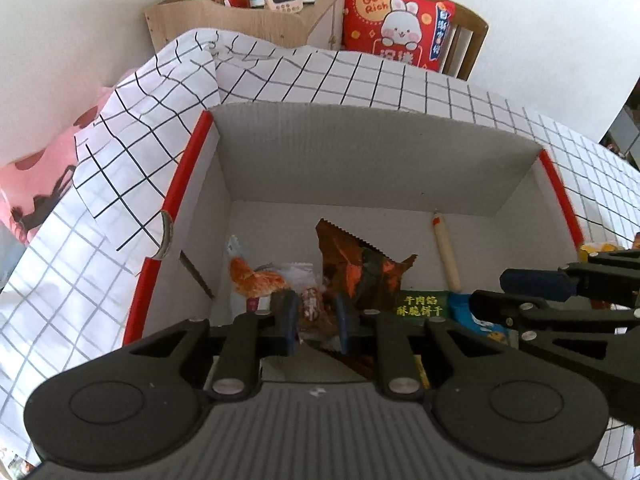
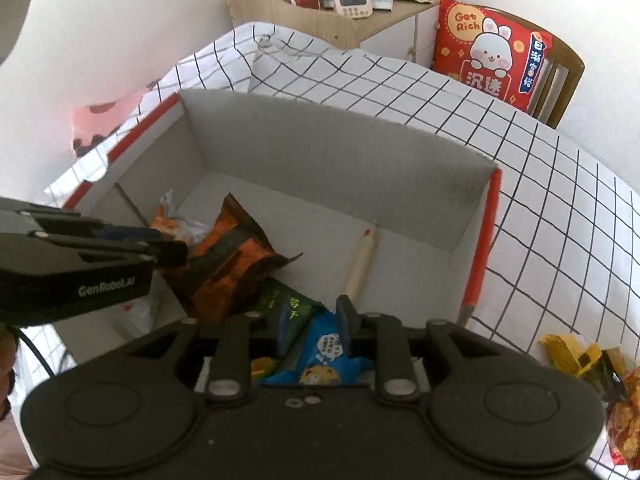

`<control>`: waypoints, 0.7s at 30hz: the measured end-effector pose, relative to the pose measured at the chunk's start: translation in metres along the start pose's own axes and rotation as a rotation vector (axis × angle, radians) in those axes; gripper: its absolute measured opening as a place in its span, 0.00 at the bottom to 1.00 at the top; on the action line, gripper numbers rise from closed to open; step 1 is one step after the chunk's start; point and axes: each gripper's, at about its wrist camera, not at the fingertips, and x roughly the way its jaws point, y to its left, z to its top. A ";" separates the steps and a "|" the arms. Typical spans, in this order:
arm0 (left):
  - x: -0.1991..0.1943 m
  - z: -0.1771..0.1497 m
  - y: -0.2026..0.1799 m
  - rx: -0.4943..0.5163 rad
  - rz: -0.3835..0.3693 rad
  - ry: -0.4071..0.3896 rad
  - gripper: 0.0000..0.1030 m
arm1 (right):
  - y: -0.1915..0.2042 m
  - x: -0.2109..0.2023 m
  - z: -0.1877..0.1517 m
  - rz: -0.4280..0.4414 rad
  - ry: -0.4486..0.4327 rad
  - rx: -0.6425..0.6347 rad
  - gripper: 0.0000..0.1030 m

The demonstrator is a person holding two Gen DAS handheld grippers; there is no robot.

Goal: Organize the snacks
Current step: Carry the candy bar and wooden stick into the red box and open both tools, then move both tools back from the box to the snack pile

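Clearly both grippers hang over the box (image 1: 224, 168), already part filled: left gripper (image 1: 316, 320) clamped on a small brown snack (image 1: 314, 308), right gripper (image 2: 314, 326) clamped on a blue packet (image 2: 324, 356). Risks: crowded arms knocking together, or a thin wrapper slipping loose, while more snacks (image 2: 592, 376) wait on the surface (image 2: 540, 200).

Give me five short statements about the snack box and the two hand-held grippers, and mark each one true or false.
1. The cardboard box has red edges. True.
2. A blue packet sits between the right hand-held gripper fingers. True.
3. The box holds no snacks. False: several packets lie in it, including an orange packet.
4. The tablecloth is plain white. False: it has a black grid.
5. Packets lie on the cloth outside the box. True.
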 end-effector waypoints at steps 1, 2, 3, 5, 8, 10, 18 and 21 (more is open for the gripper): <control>-0.003 -0.001 0.000 -0.002 -0.001 -0.007 0.25 | 0.000 -0.004 0.000 0.003 -0.007 0.002 0.27; -0.007 -0.002 -0.001 -0.004 -0.002 -0.014 0.27 | 0.000 -0.008 -0.001 0.006 -0.014 0.005 0.28; -0.012 -0.003 -0.001 -0.006 -0.003 -0.027 0.27 | 0.000 -0.011 -0.001 0.008 -0.021 0.008 0.29; -0.020 -0.005 -0.004 -0.006 -0.008 -0.045 0.27 | 0.000 -0.019 -0.003 0.006 -0.034 0.009 0.32; -0.032 -0.008 -0.005 -0.008 -0.016 -0.070 0.27 | 0.000 -0.032 -0.005 0.013 -0.054 0.017 0.36; -0.041 -0.011 -0.007 -0.008 -0.027 -0.087 0.27 | -0.002 -0.041 -0.007 0.023 -0.071 0.028 0.43; -0.072 -0.020 -0.022 -0.011 -0.066 -0.145 0.28 | -0.012 -0.083 -0.023 0.043 -0.146 0.061 0.56; -0.085 -0.023 -0.031 -0.012 -0.085 -0.175 0.29 | -0.016 -0.099 -0.031 0.046 -0.177 0.068 0.61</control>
